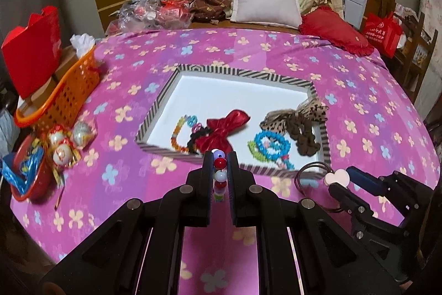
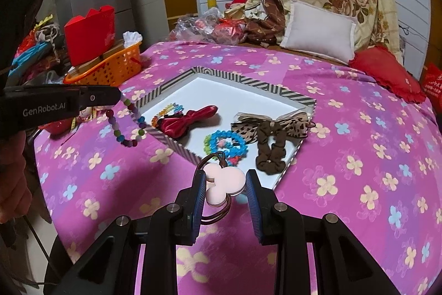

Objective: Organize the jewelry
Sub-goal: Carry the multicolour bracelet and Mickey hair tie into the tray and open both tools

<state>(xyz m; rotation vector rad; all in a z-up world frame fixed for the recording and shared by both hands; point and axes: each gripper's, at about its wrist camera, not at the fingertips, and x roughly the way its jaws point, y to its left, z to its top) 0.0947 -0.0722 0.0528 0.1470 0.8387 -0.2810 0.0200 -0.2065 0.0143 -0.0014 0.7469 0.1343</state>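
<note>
A white tray with a striped rim (image 1: 287,79) (image 2: 284,94) lies on the pink flowered bedspread. In it are a red bow (image 1: 226,129) (image 2: 190,119), colourful bead bracelets (image 1: 179,133), a blue bracelet (image 1: 272,147) (image 2: 229,143), a leopard bow (image 2: 290,126) and a brown scrunchie (image 1: 304,137) (image 2: 270,149). My left gripper (image 1: 220,165) (image 2: 118,97) is shut on a multicolour bead bracelet (image 1: 220,169) (image 2: 127,126), held above the bed before the tray's near edge. My right gripper (image 2: 225,183) (image 1: 341,179) is shut on a pink heart hair tie (image 2: 225,184) (image 1: 337,177) at the tray's near corner.
An orange basket (image 1: 69,85) (image 2: 110,71) with a red box (image 1: 33,51) stands at the bed's left edge. Wrapped sweets (image 1: 63,145) and a red bowl (image 1: 33,179) lie beside it. Pillows and a red cushion (image 1: 337,32) are at the back.
</note>
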